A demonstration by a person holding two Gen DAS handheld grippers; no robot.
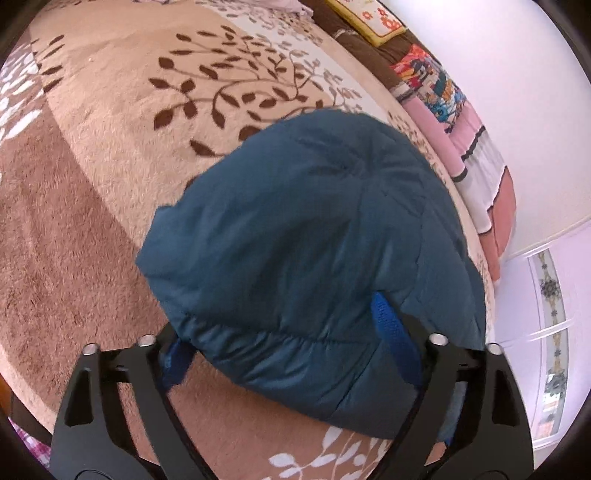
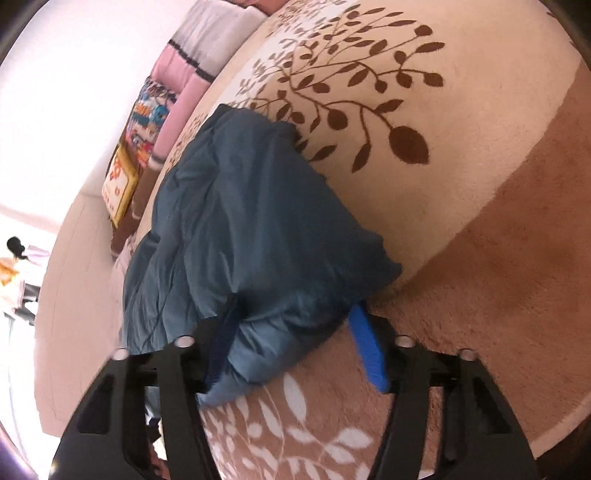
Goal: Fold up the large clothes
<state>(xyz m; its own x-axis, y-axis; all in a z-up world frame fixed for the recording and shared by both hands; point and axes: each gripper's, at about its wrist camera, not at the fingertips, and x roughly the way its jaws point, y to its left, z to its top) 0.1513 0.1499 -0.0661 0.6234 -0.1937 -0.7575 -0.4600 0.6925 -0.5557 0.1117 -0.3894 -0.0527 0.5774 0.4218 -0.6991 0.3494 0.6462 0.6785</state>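
Your left gripper (image 1: 291, 354) and right gripper (image 2: 295, 347) sit open astride the puffy, slippery jacket (image 1: 310, 236); pinch its stitched hem.

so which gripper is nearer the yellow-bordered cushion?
Hard to call. Both grippers are at the near edge of the teal padded jacket, open jaws straddling it. The yellow-bordered cushion lies far beyond it in both views, upper right for left gripper, left for right gripper.

Folded jacket (image 1: 314, 251) lying on the blanket-covered bed (image 1: 110, 166), near its far edge, stacked bedding (image 1: 443, 110) behind it along the wall, left claw (image 1: 291, 354) and right claw (image 2: 295, 350) each straddling the jacket's near edge
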